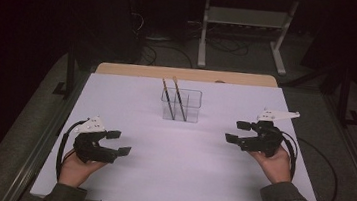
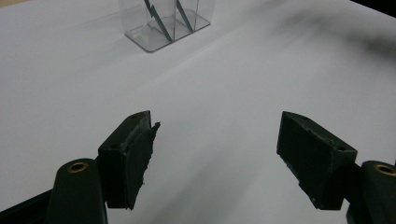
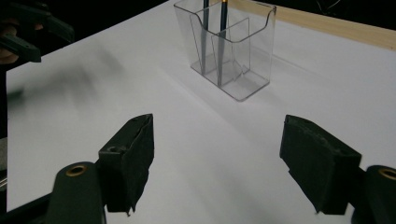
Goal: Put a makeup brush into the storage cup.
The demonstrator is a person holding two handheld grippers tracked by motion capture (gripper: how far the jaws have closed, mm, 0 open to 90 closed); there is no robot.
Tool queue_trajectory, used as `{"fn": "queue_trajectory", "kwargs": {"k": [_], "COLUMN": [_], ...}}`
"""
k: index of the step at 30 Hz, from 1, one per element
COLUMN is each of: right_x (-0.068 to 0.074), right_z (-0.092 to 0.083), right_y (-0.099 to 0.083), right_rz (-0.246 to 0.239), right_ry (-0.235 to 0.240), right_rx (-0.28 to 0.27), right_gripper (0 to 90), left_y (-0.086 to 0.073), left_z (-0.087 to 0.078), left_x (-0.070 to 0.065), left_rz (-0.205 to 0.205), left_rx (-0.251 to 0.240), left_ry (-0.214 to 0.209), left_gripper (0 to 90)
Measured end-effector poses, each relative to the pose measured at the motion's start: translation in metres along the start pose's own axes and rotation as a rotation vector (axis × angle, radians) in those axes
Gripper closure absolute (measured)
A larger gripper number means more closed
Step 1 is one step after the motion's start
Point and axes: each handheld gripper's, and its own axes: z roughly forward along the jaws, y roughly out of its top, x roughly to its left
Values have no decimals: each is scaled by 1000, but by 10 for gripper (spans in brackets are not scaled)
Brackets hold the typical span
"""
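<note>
We have the holder [image 1: 181, 106] standing upright toward the far edge of the tabletop [image 1: 123, 175], about midway between its side edges, clear-walled and split into compartments. Two brushes [image 1: 175, 97] lean in it, tips up, apparently one per compartment. Left gripper [image 1: 114, 143] sits near the near-left corner, jaws spread, nothing between them. Right gripper [image 1: 237, 131] hovers by the right edge, jaws likewise spread and empty — both well apart from the holder. We judge the step to be the approach, with no grasp yet. Next move, as we read it: bring one gripper over a brush handle above the rim, line the jaws across the shaft, close — then lift straight up so the holder does not tip.
</note>
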Motion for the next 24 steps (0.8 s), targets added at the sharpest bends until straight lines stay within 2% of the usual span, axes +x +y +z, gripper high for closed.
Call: {"fn": "queue_trajectory", "kwargs": {"k": [24], "right_x": [2], "right_z": [-12], "right_y": [-30], "right_rz": [23], "right_ry": [-32], "right_rx": [4], "right_gripper": [231], "left_y": [-4], "left_z": [2], "left_x": [-1], "left_rz": [0], "left_rx": [3], "left_ry": [-4], "left_gripper": [261]}}
